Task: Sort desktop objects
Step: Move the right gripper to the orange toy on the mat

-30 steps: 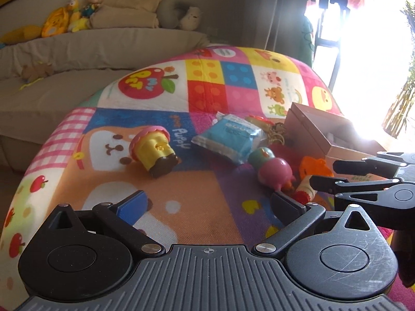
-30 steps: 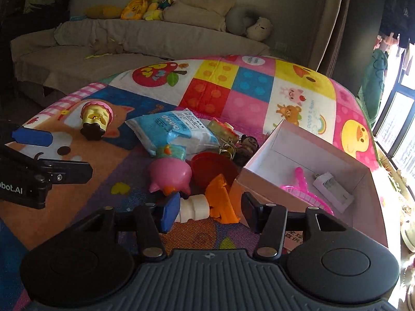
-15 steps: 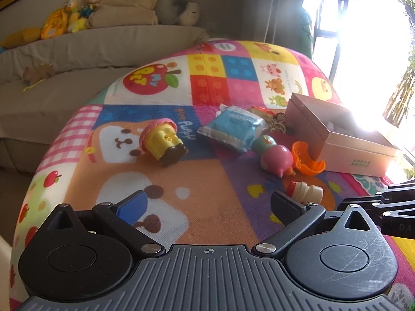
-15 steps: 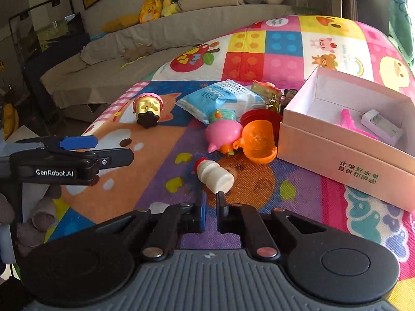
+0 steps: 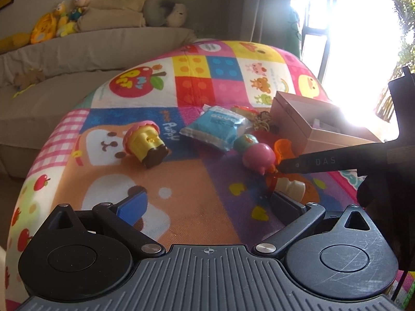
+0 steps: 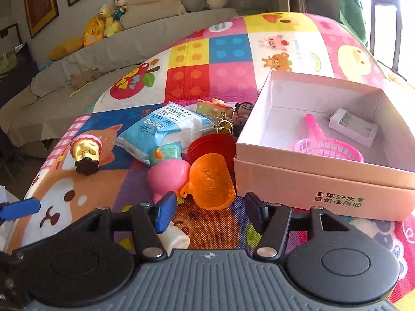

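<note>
Half a second ago the right hand-held gripper point(image 6: 210, 211) had its jaws nearly together just short of the small white bottle point(image 6: 175, 237); now they stand wide apart, holding nothing, and the bottle lies on the play mat point(image 6: 77, 199) under the blue-padded finger, close against the gripper body, whether touching cannot be told. The view has also drawn in on the pink box point(image 6: 319, 189), the landmark here, whose printed front wall now sits just beyond the right-hand finger. The left hand-held gripper point(image 5: 207, 204) is wide open as before, empty and above the mat, and the right gripper's dark arm now crosses its view near the toys. Just ahead of the right gripper, to the left of the box's near corner, the orange cup point(image 6: 211, 181) lies on its side and seems to touch the pink round toy point(image 6: 167, 175) on its left. Behind the cup, against the box's left wall, is a red bowl point(image 6: 210, 145), with a teal toy point(image 6: 166, 154) to its left. Farther left of the box the cupcake toy point(image 6: 85, 153) lies tipped over, well apart from the rest. Beyond the teal toy rests the blue packet point(image 6: 166, 127), and by the box's far left corner are a keyring point(image 6: 224, 127) and a small figure point(image 6: 242, 111). Inside the box lie a pink scoop net point(image 6: 326, 142) and, behind it, a white charger-like block point(image 6: 352, 127). Past the mat runs a sofa point(image 6: 103, 59) with plush toys point(image 6: 103, 23).
</note>
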{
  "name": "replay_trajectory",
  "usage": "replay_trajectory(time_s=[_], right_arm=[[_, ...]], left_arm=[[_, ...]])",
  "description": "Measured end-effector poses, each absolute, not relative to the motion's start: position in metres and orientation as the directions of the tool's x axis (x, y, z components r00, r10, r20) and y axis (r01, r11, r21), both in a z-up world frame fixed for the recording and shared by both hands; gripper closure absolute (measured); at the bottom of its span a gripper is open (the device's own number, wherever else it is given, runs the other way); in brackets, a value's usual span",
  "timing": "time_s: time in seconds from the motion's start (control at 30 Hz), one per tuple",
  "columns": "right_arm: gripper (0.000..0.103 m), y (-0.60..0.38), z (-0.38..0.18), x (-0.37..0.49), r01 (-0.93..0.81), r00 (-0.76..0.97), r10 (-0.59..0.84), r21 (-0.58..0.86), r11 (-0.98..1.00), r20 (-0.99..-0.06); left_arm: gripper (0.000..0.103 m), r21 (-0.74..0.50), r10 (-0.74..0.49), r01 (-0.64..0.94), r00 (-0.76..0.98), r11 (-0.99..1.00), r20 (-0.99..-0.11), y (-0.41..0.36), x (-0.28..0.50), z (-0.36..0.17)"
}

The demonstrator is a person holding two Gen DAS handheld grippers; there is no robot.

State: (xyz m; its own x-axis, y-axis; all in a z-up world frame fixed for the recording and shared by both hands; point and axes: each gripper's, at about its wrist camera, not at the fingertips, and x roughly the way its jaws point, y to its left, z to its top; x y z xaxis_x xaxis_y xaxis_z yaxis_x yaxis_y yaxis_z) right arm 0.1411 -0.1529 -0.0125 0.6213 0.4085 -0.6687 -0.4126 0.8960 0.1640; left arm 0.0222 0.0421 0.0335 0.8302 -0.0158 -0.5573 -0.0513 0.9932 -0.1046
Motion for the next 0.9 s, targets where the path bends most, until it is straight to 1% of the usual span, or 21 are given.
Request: replay_trajectory(time_s=[0.03, 0.07, 0.1, 0.2, 0.33, 0.5, 0.6, 0.67, 0.7, 0.73, 0.8, 0.87, 0.9], right_arm=[[0.068, -0.149, -0.015, 0.142, -0.413, 0.615, 0.402, 0.158, 0.897, -0.678], [0.069, -0.148, -0.017, 0.140, -0.416, 0.612, 0.402, 0.155, 0.896, -0.681], [0.072, -0.149, -0.017, 0.137, -0.417, 0.614, 0.405, 0.157, 0.895, -0.677], [0.102, -0.162, -0.014, 0.129, -0.432, 0.605, 0.417, 0.161, 0.888, -0.678], [0.102, -0.191, -0.011, 0.106, -0.439, 0.620, 0.407, 0.133, 0.888, -0.671], [0.101, -0.225, -0.018, 0.078, -0.394, 0.682, 0.312, 0.027, 0.919, -0.662], [0.096, -0.237, -0.023, 0.071, -0.361, 0.695, 0.285, 0.023, 0.932, -0.660], [0.093, -0.243, -0.023, 0.069, -0.353, 0.695, 0.289, 0.037, 0.935, -0.658], [0.088, -0.244, -0.023, 0.068, -0.356, 0.696, 0.293, 0.039, 0.934, -0.656], [0.081, -0.244, -0.022, 0.068, -0.358, 0.700, 0.293, 0.035, 0.933, -0.651], [0.073, -0.240, -0.018, 0.068, -0.366, 0.713, 0.293, 0.018, 0.930, -0.637], [0.073, -0.233, -0.012, 0.070, -0.379, 0.724, 0.301, 0.006, 0.925, -0.620], [0.073, -0.229, -0.009, 0.072, -0.387, 0.727, 0.309, 0.005, 0.922, -0.614]], left_arm=[[0.000, -0.105, -0.015, -0.052, 0.829, 0.993, -0.558, 0.043, 0.022, 0.033], [0.000, -0.107, -0.016, -0.053, 0.829, 0.993, -0.559, 0.044, 0.021, 0.032], [0.000, -0.109, -0.019, -0.051, 0.829, 0.993, -0.560, 0.044, 0.020, 0.032], [0.000, -0.108, -0.027, -0.040, 0.828, 0.993, -0.561, 0.042, 0.020, 0.031], [0.000, -0.095, -0.071, 0.020, 0.822, 0.995, -0.565, 0.028, 0.023, 0.028], [0.000, -0.021, -0.128, 0.140, 0.828, 0.990, -0.546, -0.008, 0.040, 0.028], [0.000, 0.028, -0.140, 0.186, 0.822, 0.982, -0.552, -0.030, 0.058, 0.024], [0.003, 0.050, -0.141, 0.205, 0.810, 0.977, -0.569, -0.040, 0.070, 0.020], [0.010, 0.058, -0.142, 0.215, 0.803, 0.975, -0.579, -0.045, 0.074, 0.018], [0.019, 0.065, -0.138, 0.217, 0.796, 0.974, -0.590, -0.047, 0.078, 0.016], [0.029, 0.061, -0.128, 0.205, 0.789, 0.977, -0.601, -0.048, 0.084, 0.012], [0.041, 0.042, -0.128, 0.191, 0.788, 0.981, -0.602, -0.044, 0.083, 0.010], [0.049, 0.031, -0.128, 0.183, 0.788, 0.983, -0.602, -0.040, 0.082, 0.010]])
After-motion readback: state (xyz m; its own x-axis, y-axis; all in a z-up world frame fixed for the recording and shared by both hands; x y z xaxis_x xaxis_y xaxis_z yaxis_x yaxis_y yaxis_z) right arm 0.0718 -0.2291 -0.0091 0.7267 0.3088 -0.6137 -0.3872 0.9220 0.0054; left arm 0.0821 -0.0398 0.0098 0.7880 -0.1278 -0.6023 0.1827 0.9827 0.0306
